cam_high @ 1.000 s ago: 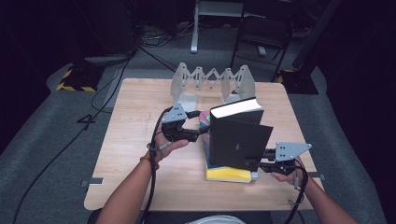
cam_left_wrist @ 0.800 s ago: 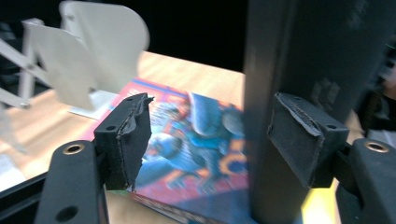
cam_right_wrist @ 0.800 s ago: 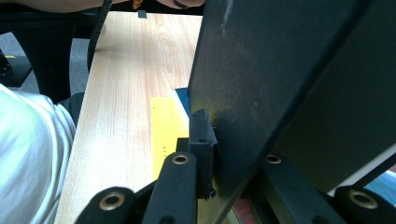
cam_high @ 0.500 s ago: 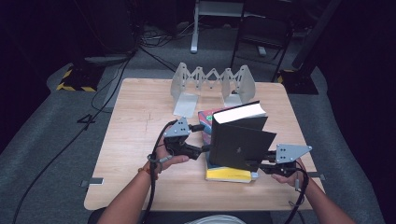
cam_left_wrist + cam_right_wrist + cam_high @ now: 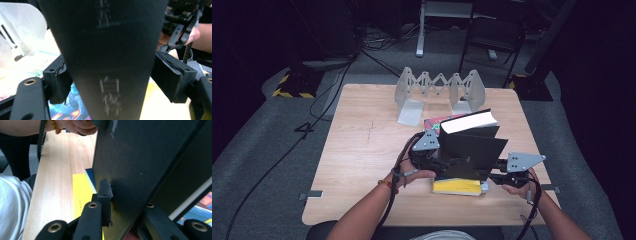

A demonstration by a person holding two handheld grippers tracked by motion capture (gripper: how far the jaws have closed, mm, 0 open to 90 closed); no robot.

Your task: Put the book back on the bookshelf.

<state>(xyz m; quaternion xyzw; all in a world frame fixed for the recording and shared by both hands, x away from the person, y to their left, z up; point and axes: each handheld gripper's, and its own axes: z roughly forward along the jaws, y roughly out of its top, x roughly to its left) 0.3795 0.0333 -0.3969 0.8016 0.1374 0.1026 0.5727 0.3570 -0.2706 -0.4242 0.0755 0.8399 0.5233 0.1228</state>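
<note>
While comparing against a second ago: seeing black book (image 5: pixel 472 150) tipped further and its covers fanned a little, with left gripper (image 5: pixel 439 162) moved in from off the edge onto the spine. Reads as a two-sided hold now set, so ready to lift and carry. Can't tell whether already clear of the stack.

Left fingers (image 5: pixel 58 80): narrowed onto the spine, pads touching both faces, printed characters sitting right between them.

Right gripper (image 5: pixel 494 175): fingers (image 5: pixel 105 195) nearly closed, pinching the lower edge of the black cover, one pad flat on the near face, the other tucked behind.

Just under both sets of fingers: yellow book (image 5: pixel 457 186) lying flat on the table (image 5: pixel 362 150), black book standing over it.

Past the left fingers: colourful book (image 5: pixel 434 122), also flat.

Further out beyond the fingertips: expanding metal book rack (image 5: pixel 439 90) at the far table edge, well apart from the hold. Likely destination, judging by layout. Watch for cover slip at the right pinch.
</note>
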